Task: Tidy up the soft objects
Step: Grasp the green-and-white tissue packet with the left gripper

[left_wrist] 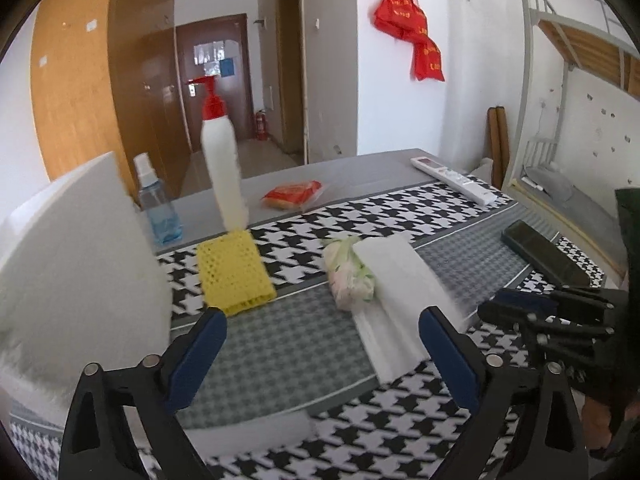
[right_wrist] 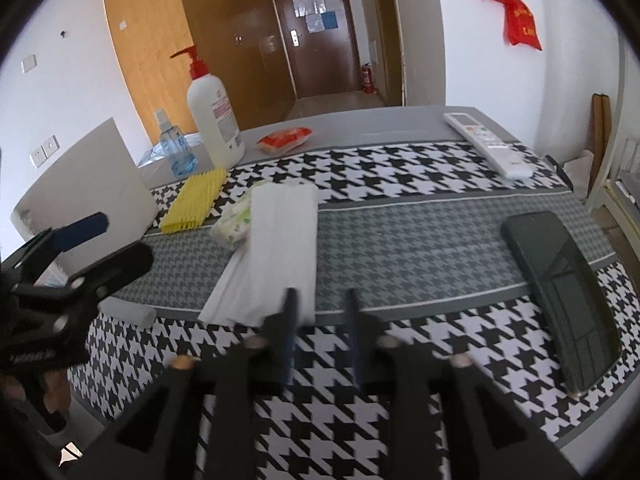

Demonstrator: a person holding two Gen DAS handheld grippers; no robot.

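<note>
Left wrist view: left claw (left_wrist: pixel 322 354) hanging released, blue pads spread wide, nothing between them, above the houndstooth cloth (left_wrist: pixel 288 364) covering the worktop. Folded white towel (left_wrist: pixel 394 280) lying just ahead, its near end reaching toward the right-hand pad. Small floral tissue pack (left_wrist: pixel 350 276) sitting against the towel's left edge, touching it. Folded yellow mesh cloth (left_wrist: pixel 234 270) lying further left, apart from the pack. White pump bottle (left_wrist: pixel 222 160) with red top standing behind the yellow cloth, blue spray bottle (left_wrist: pixel 158 204) beside it, both near a white foam board (left_wrist: pixel 76 264) leaning at the left. Red packet (left_wrist: pixel 292 194) and white remote (left_wrist: pixel 456 180) lying at the far edge. Dark flat case (left_wrist: pixel 544 254) resting at the right. Right claw (left_wrist: pixel 516 304) showing at the right edge.

Right wrist view: right claw (right_wrist: pixel 320 320) blurred, pads standing partly apart, gripping nothing, the towel's (right_wrist: pixel 280 248) near corner lying just ahead of the left pad; contact not clear. Tissue pack (right_wrist: pixel 234 224) tucked against the towel's left side, yellow mesh cloth (right_wrist: pixel 194 200) beyond it. Left claw (right_wrist: pixel 104 240) entering from the left, released.
</note>
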